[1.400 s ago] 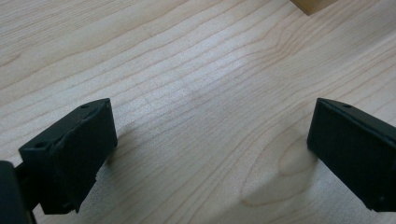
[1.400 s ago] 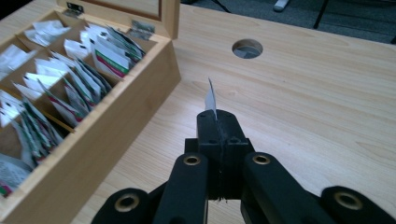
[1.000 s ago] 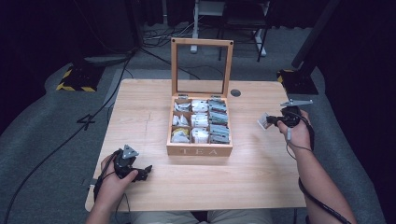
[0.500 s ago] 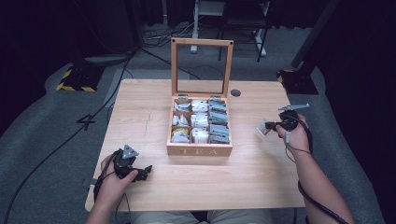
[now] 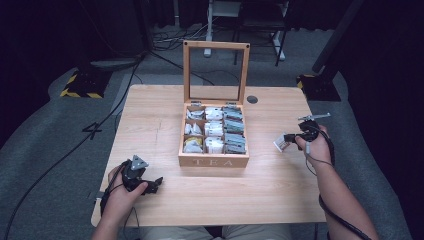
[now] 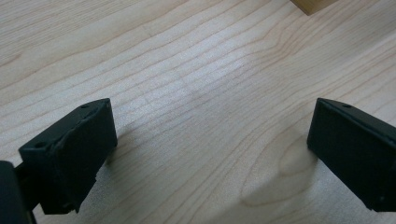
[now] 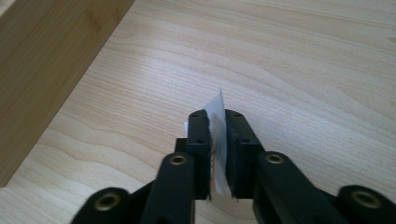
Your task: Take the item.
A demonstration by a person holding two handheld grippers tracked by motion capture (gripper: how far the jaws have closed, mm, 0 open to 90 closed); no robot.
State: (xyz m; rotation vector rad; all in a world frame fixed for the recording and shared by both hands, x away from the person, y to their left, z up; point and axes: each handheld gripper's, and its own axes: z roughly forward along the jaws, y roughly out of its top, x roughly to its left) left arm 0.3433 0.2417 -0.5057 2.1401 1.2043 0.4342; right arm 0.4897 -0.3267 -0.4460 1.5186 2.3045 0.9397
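Sachet [image 7: 218,140] sits pinched edge-on in my right gripper [image 5: 286,141], whose jaws have just been easing apart, above the table [image 5: 260,185] at three o'clock from the tea box [image 5: 214,161]. My left gripper [image 5: 152,185] gapes, holding nothing, at seven o'clock.

"TEA" in pale capitals on front panel of wooden box [image 5: 214,161]; no other legible text.
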